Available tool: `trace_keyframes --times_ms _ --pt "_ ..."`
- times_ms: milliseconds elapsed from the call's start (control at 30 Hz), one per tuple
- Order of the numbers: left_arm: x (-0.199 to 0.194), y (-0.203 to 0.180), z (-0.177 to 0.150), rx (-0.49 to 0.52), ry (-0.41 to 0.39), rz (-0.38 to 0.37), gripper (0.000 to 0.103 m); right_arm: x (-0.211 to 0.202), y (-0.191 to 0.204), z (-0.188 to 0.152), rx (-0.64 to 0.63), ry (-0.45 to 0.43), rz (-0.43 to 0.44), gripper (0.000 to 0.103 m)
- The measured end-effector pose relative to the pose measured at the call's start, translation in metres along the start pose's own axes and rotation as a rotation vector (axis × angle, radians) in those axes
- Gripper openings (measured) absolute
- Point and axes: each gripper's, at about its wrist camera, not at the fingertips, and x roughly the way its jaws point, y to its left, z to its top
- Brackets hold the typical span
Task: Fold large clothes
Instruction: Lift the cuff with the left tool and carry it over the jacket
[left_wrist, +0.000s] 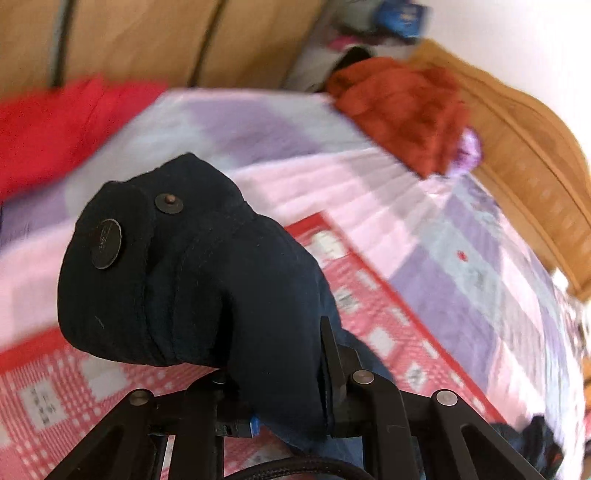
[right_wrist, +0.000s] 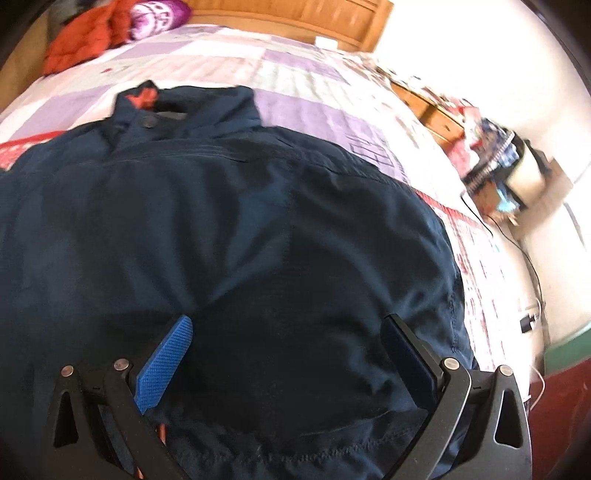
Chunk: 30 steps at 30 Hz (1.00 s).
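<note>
A bed carries a quilt of pink, lilac and pale checks, with a red-and-white checked cloth laid over it. An orange-red garment lies heaped by the wooden headboard, next to a purple pillow. A bright red cloth lies near a wooden wardrobe. A cluttered wooden cabinet stands beside the bed, and cables trail over the floor.

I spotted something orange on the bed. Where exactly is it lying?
The orange garment lies bunched at the head of the bed, against the wooden headboard, beside a purple pillow and beyond the navy jacket's collar.
</note>
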Motion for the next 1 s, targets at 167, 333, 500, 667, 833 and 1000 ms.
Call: trace_keyframes --times_ms 167,333,500,667,833,1000 --pt "-0.053 -0.086 -0.003 0.233 -0.081 -0.061 0.017 -0.026 0.002 -0.004 -0.026 -0.053 0.04 0.103" --pt "-0.097 -0.19 -0.033 0.399 -0.119 -0.161 0.016 -0.062 -0.005 -0.012 -0.06 -0.121 0.086 0.103" --pt "-0.126 -0.291 -0.085 0.543 -0.112 -0.264 0.016 -0.095 -0.034 -0.03 -0.085 -0.17 0.113 0.103" --pt "-0.14 -0.393 -0.173 0.691 -0.061 -0.37 0.016 -0.111 -0.081 -0.052 -0.102 -0.189 0.117 0.103" --pt "-0.124 -0.476 -0.294 0.867 0.034 -0.392 0.016 -0.116 -0.134 -0.077 -0.07 -0.169 0.114 0.103" --pt "-0.092 -0.514 -0.393 0.992 0.084 -0.267 0.016 -0.118 -0.179 -0.104 -0.026 -0.158 0.116 0.103"
